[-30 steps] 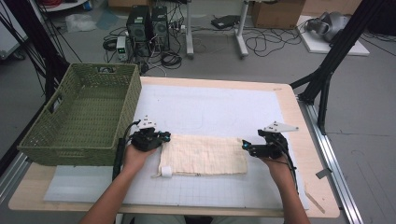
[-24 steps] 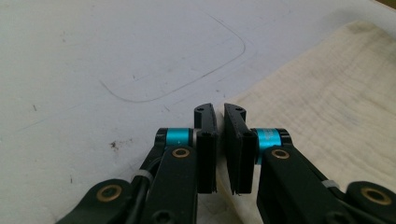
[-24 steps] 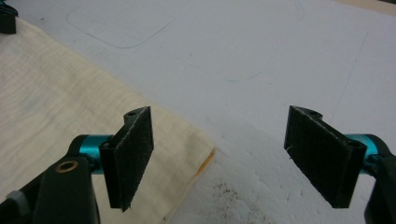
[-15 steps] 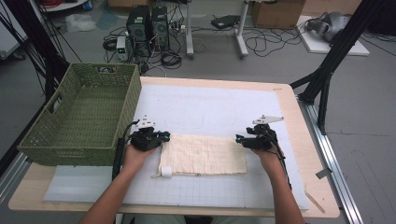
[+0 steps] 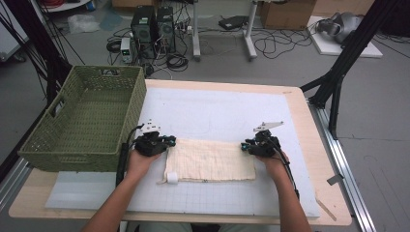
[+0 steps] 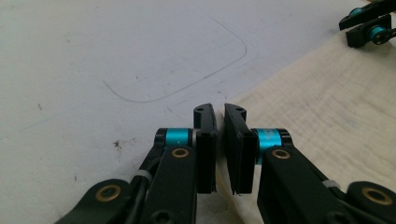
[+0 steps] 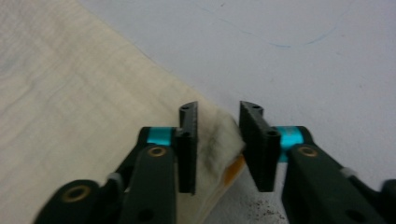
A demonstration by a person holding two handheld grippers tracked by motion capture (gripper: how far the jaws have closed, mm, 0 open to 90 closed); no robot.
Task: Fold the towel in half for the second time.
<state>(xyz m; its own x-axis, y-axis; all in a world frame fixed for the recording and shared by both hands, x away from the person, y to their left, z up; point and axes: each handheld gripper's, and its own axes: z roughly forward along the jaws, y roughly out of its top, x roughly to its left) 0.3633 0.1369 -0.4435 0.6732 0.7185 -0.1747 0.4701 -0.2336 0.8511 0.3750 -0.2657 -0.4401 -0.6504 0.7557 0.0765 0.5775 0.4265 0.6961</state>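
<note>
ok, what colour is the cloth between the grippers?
Cream, with a faint woven texture; the cloth shows best in the right gripper view.

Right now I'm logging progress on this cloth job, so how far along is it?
Done: the cream cloth lies flat on the white mat. In hand: the left tool is nearly shut on its far-left corner, and the right tool straddles the far-right corner, jaws apart. Left: closing the right tool; the green basket looks empty.

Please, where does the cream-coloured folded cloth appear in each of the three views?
High view: cream folded cloth lies front centre, between both grippers.
Left gripper view: right side.
Right gripper view: left side, corner between the jaws.
Shared landmark: white table mat.
</note>
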